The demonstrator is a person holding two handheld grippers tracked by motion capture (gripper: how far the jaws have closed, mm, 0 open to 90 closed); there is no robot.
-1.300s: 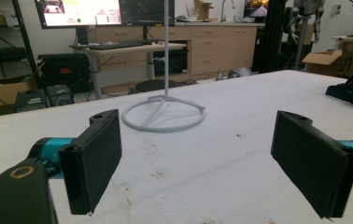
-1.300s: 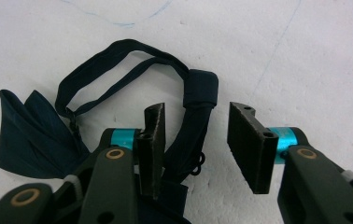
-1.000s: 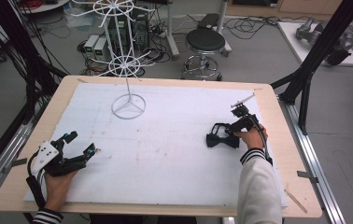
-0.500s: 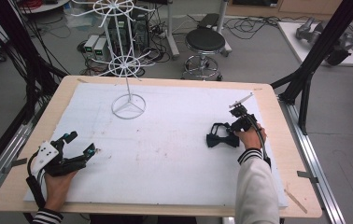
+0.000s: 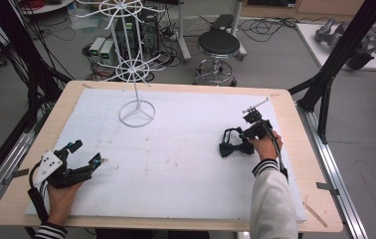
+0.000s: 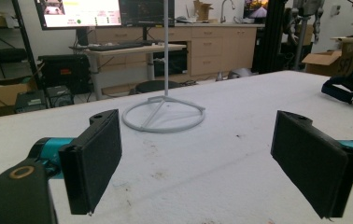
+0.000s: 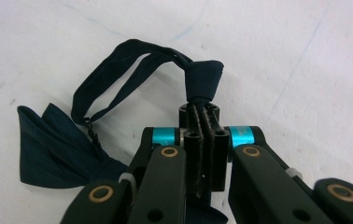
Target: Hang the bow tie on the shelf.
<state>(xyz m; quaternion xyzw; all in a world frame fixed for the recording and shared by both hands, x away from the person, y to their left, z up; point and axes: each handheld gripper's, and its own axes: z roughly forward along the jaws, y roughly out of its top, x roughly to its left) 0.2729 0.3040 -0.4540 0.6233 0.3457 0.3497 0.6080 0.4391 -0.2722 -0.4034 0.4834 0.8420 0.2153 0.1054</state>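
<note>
The dark blue bow tie (image 5: pixel 236 145) lies on the right half of the white foam mat (image 5: pixel 176 164), its wings spread along a left-to-right line with the strap looped up behind it. The right gripper (image 7: pixel 203 100) comes at it from the right end of that line; its jaws have just been closing and now pinch the tie's centre knot. The wire stand (image 5: pixel 137 112) it probably belongs on sits well away, up and to the left across the mat, so the carry likely runs diagonally that way. The left gripper (image 6: pixel 198 158), jaws spread wide and empty, rests near the mat's lower left corner, facing the stand.
</note>
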